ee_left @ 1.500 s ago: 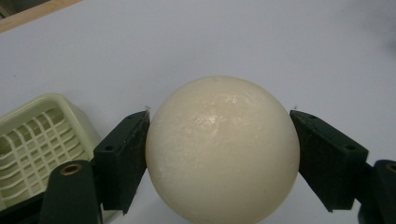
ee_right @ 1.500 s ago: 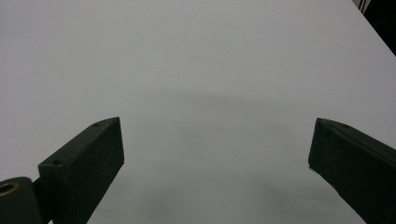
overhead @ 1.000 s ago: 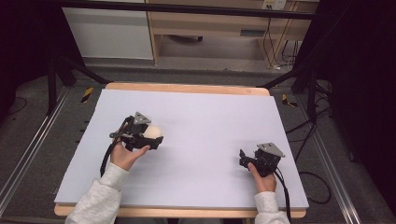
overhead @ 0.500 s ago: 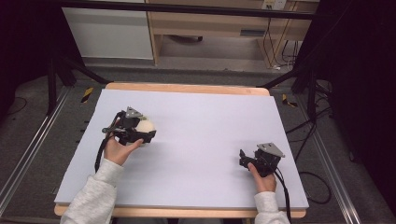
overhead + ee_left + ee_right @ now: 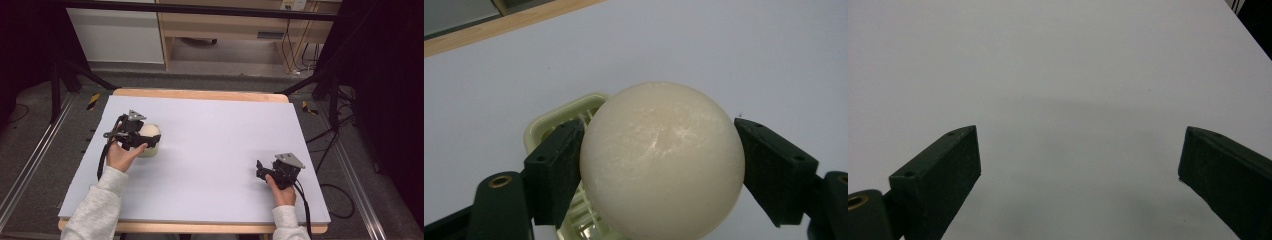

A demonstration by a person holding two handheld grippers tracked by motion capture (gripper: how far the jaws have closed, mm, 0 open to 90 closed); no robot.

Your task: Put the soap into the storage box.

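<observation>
Here the table (image 5: 220, 150) carries a pale lilac sheet with a bare wooden strip along its far edge, and very little stands on it. Behind the table, on the floor, are a wooden shelf unit (image 5: 225, 30) and loose cables (image 5: 295, 60); dark stands flank it on both sides.

The left gripper (image 5: 137, 136) sits at the left part of the table, clamped on a cream ball (image 5: 661, 160). In the left gripper view, both black jaws press against the ball's sides, and the ball blocks most of what lies beyond. Just under and behind it is a pale green tray (image 5: 559, 125) with a ribbed floor; whether ball and tray touch cannot be told. In the high view the ball (image 5: 149, 132) and the tray beneath it read as one pale lump beside the left hand (image 5: 121, 156), whose grey sleeve comes in from the bottom left with the forearm angled towards the right.

The right gripper (image 5: 261, 170) rests well apart, near the table's front right corner, held low by the right hand (image 5: 281, 192). Its jaws are spread wide, with bare sheet between them, and point left.
</observation>
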